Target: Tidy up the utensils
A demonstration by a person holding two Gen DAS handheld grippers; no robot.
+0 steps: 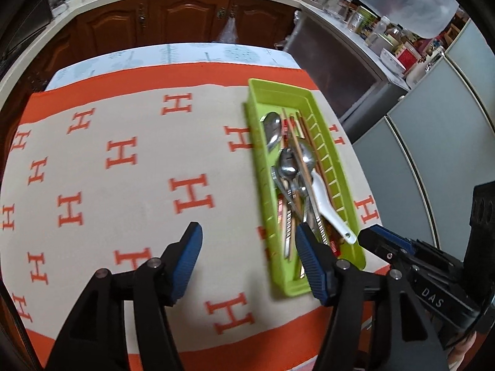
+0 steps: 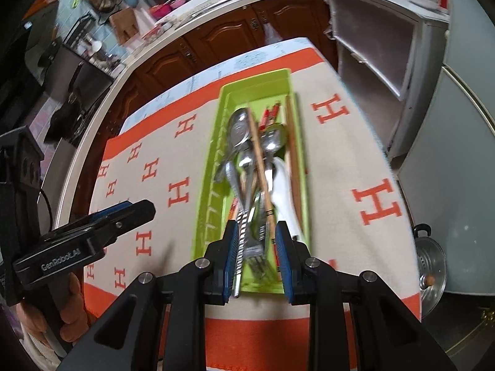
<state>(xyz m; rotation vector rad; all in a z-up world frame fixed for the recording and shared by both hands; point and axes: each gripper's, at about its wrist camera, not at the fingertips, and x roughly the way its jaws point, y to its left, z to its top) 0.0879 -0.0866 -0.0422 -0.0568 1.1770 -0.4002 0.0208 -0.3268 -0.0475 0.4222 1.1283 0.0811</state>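
Green plastic is what I see first — a long green tray [image 2: 216,167] sitting on the tablecloth [image 1: 123,185] with orange H letters. All the utensils are already in it, jumbled in a heap: metal spoons [image 2: 239,126], wooden chopsticks [image 2: 260,160], a white soup spoon [image 1: 324,204] and a fork [image 2: 256,258]. No utensil lies out on the cloth that I can see, so I think the gathering is done and the sorting is what is left.

The tray's long side runs away from me, from the near table edge toward the brown cupboards [image 1: 173,21]. Most of the utensils lie along it, a few a bit crossed.

My right gripper [image 2: 256,259] hangs over the tray's near end, fingers partly apart around the handles — gripping nothing, as far as I can tell. My left gripper [image 1: 247,262] is spread wide and empty, one finger over the cloth and one in front of the tray's near end.
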